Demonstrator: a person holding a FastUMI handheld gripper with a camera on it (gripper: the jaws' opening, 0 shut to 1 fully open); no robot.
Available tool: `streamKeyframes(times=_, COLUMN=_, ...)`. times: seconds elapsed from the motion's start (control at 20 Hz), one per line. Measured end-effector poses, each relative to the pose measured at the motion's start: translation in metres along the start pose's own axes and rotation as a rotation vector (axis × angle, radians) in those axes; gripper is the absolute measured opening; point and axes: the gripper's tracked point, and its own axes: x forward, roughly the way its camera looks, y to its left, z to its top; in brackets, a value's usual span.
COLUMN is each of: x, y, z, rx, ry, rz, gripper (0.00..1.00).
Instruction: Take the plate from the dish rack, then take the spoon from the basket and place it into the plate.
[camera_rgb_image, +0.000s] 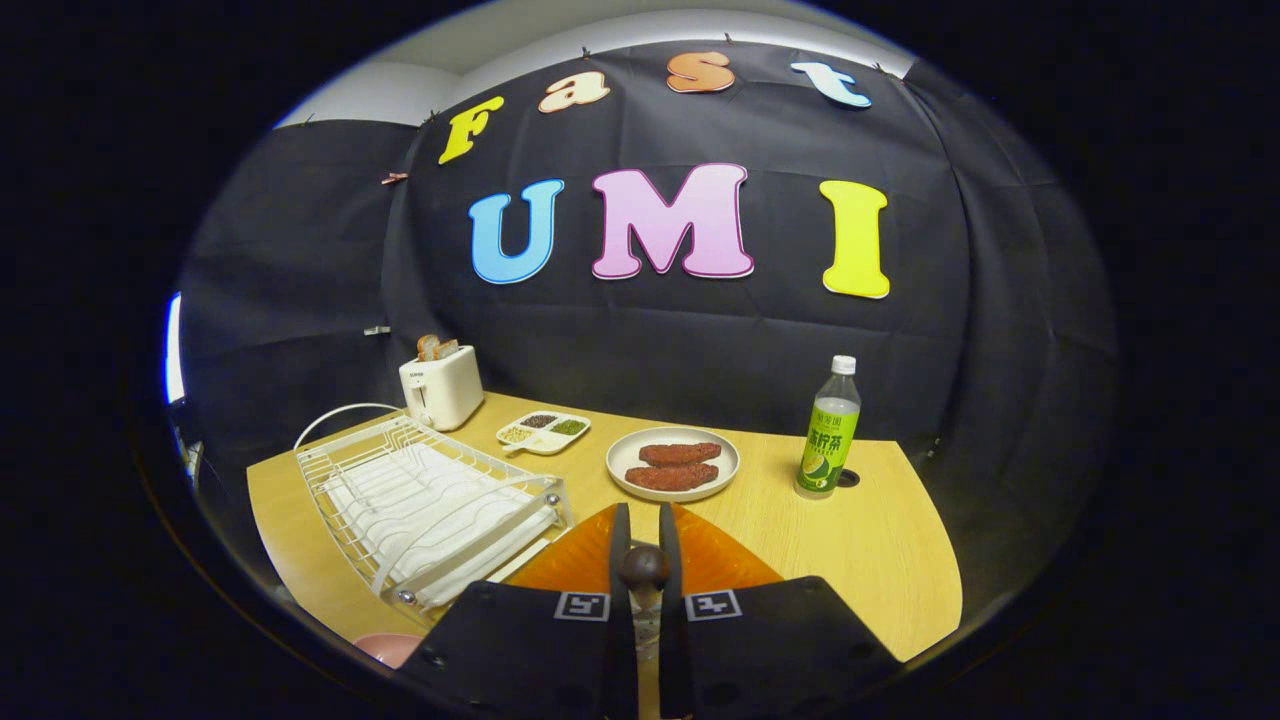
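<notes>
In the gripper view, a pale wood-grain table (880, 540) with a rounded front edge carried everything. The fingers (646, 545) stood upright and nearly together at the table's near edge, pointing toward the back wall, and they were clenched on a thin handle with a dark round knob (644, 567) lodged between them; this looked like the spoon, though its bowl could not be made out. Directly under and ahead of the fingers lay a translucent orange plate (715, 555), glossy, with a ribbed surface and a rim that rose to a soft point, sitting at the table's near edge.

Toward the left edge of the table stood the dish rack (430, 500), a white wire frame with a curved loop handle at its far end, chrome ball feet at its near corners, and a white ridged tray inside. At the near left corner, part of a smooth pink rounded object (388, 648) showed.

At the back left corner stood a boxy white toaster (441, 388) with bread slices poking from its slots. Beside it lay a white divided tray (543, 432) holding dark, green and pale grains. Near the table's middle sat a round cream dish (673, 464) with two reddish-brown, rough-textured pieces. Toward the right back edge stood a clear plastic bottle (829, 430), white-capped, green-labelled, filled with pale liquid.
</notes>
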Motion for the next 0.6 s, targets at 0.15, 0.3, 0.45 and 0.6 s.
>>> streamKeyframes(times=0.15, x=-0.013, y=0.006, z=0.032, rx=0.005, ry=-0.027, rz=0.027, gripper=0.12)
streamKeyframes(times=0.3, x=-0.028, y=0.023, z=0.049, rx=0.006, ry=-0.038, rz=0.082, gripper=0.12)
streamKeyframes(times=0.45, x=-0.048, y=0.052, z=0.047, rx=0.014, ry=-0.014, rz=0.159, gripper=0.13)
streamKeyframes(times=0.6, x=-0.069, y=0.087, z=0.036, rx=0.025, ry=0.009, rz=0.256, gripper=0.12)
